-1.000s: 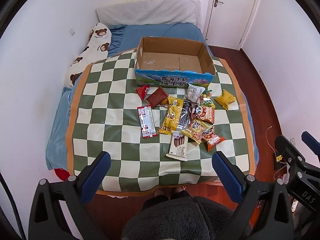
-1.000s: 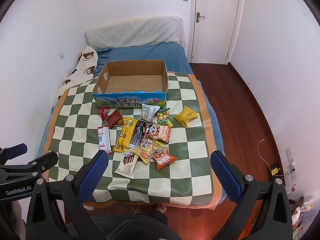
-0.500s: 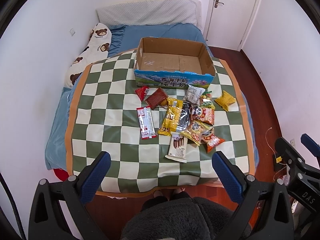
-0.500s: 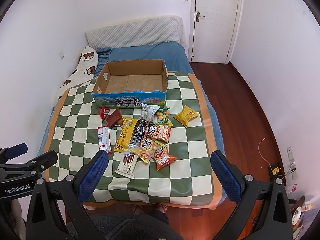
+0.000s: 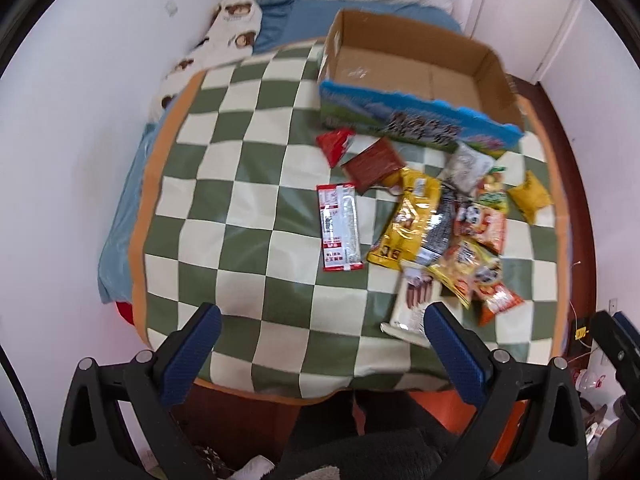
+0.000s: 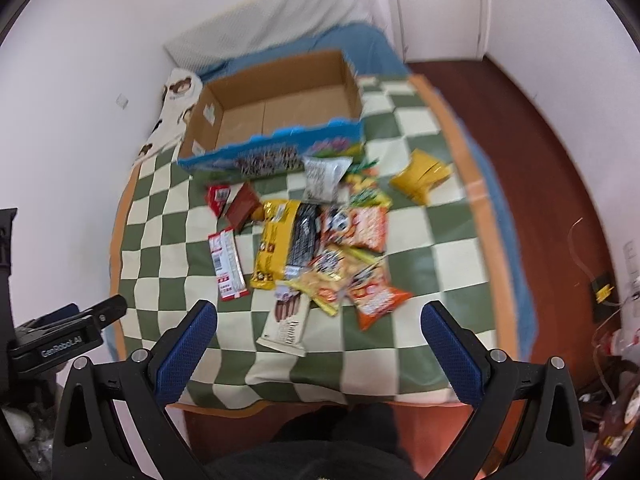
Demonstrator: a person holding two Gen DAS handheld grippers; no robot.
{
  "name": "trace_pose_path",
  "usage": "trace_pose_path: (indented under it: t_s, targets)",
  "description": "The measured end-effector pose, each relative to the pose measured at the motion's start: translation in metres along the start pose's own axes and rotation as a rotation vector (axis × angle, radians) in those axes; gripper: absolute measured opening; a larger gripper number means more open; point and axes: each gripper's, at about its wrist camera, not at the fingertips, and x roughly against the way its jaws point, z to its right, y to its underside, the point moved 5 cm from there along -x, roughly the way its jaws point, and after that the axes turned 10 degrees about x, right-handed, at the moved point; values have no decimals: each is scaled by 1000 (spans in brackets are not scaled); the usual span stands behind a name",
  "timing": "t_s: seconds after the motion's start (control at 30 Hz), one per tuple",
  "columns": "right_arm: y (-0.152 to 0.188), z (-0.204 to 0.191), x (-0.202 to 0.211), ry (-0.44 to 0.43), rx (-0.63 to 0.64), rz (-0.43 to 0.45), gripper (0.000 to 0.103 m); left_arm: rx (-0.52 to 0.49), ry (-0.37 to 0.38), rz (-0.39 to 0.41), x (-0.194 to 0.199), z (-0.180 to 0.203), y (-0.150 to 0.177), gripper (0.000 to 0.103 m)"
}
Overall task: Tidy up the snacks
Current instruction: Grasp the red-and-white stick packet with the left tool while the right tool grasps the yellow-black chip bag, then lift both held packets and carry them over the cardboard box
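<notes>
Snacks: a loose pile of crinkly, shiny packets (image 6: 320, 240) on the checkered cloth (image 5: 248, 184), just before the box.
Box: brown cardboard box (image 6: 280, 116), nothing inside.
Nearest: long white packet (image 6: 286, 320), pointing away from the right gripper (image 6: 320, 344).
Left gripper (image 5: 320, 344): spread wide, holding nothing.
Right gripper: spread wide, holding nothing.

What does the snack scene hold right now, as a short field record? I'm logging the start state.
box: cardboard box open, nothing visible inside
snacks: pile of packets on the checkered cloth, in front of the box
apart: yellow packet lies alone, right of the pile
left gripper: open, holding nothing
right gripper: open, holding nothing
</notes>
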Motion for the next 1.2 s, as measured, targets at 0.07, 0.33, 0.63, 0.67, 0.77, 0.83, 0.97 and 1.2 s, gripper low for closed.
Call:
trace_pose_path:
  t_s: [0.07, 0.33, 0.63, 0.67, 0.77, 0.83, 0.97, 1.2]
  targets:
    - [-4, -1, -34, -47, -26, -40, 103, 23, -7, -28, -27, -2, -8, 103]
    - [-25, -7, -138, -92, -49, -145, 103, 84, -56, -114, -120, -11, -28, 103]
    - [-59, -14, -222, -104, -123, -206, 103, 97, 9, -234, -202, -6, -48, 91]
    - [-61, -15, -230, -105, -136, -214, 103, 74, 18, -247, -213, 1, -50, 89]
    - [-64, -20, -251, -100, -163, -249, 103, 31, 34, -288, -242, 15, -53, 79]
    - [-66, -24, -261, -83, -161, -264, 103, 2, 42, -313, -261, 23, -53, 69]
    - [-70, -35, -284, -64, -159, -292, 103, -34, 45, -321, -275, 26, -51, 54]
    - [-70, -53, -331, -5, -155, -358, 103, -58, 46, -303, -275, -4, -53, 48]
